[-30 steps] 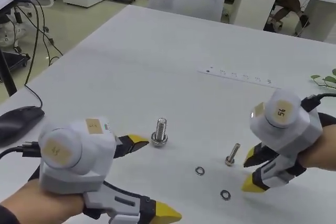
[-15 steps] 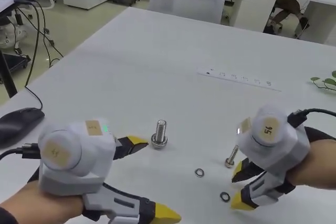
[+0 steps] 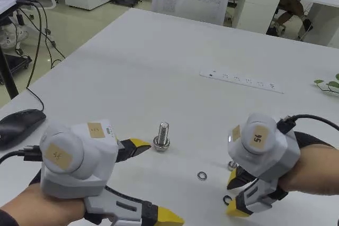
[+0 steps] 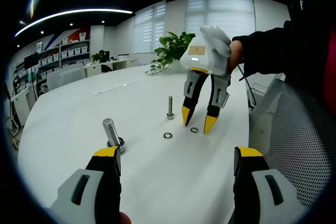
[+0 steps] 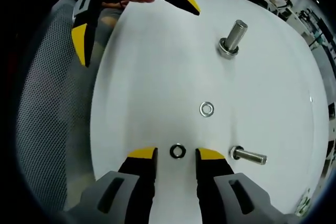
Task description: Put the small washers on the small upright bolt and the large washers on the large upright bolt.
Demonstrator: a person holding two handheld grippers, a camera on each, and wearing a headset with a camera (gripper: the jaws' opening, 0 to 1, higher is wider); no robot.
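Between the yellow tips of the right gripper [image 5: 176,157], a dark metal ring washer [image 5: 177,151] is seen lying flat on the white table [image 5: 157,66]. The jaws are set narrowly apart, one tip on each side of the washer, and no contact with it can be made out. The washer lies straight ahead of the tips and is centred in the gap, so a short descent and a closing of the jaws is judged to be all that the pick calls for. No long axis is offered by a flat ring, and only its thin edge can be gripped.

Just beside the right-hand tip, the small silver upright bolt [image 5: 247,155] is found, standing on its head with the thread up. Further out a silver ring washer [image 5: 206,109] lies flat, and beyond it stands the large silver upright bolt [image 5: 231,39].

The left gripper [image 4: 177,153] is spread wide and empty, near the large bolt and well apart from the dark washer, so the right gripper is plainly the nearer one.

In the left gripper view the right gripper's tips are shown from the side, low over the table and straddling the washer. Whether they touch the table cannot be told. In the head view the small bolt is mostly hidden behind the right gripper's body, whereas it is shown whole in the right gripper view.
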